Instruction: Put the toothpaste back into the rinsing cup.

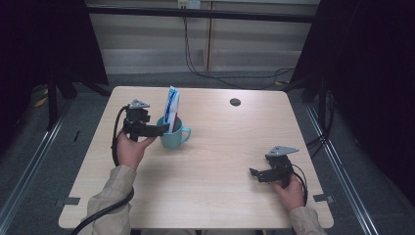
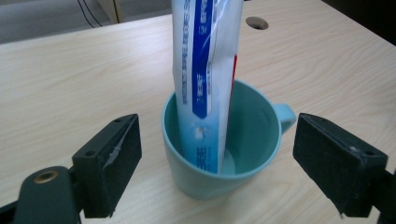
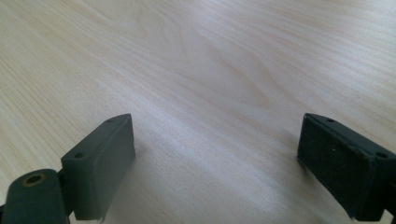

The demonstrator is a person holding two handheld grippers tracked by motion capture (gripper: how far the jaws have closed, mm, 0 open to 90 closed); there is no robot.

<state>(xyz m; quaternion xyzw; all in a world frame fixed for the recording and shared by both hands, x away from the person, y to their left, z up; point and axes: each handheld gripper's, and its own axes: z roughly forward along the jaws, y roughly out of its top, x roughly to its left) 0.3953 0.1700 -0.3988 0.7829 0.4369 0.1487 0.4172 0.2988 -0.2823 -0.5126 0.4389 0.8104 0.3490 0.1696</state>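
left gripper (image 2: 215, 154): jaws wide apart, either side of mug, holding nothing, touching nothing.
mug (image 2: 219, 172): teal, left-centre of bench (image 1: 220, 161) in high view, handle to frame right.
toothpaste tube (image 2: 205, 70): upright in mug, leaning on rim, top-heavy.
right gripper (image 1: 261, 175): lower right, jaws spread wide, empty, over bare bench.
risk: prob. jaw clips rim or tube w/ any sideways move, mug tips or skids; closing on glazed wall could slip.

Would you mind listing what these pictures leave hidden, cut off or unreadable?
- Tube: its top is cut off by the upper edge of the left gripper view; its printing is too blurred to read.
- Mug: in the left gripper view the tube hides part of the inside bottom.
- Mug handle: mostly behind the rim there.
- Left gripper: in the high view, whether a jaw touches the mug is too small to tell.
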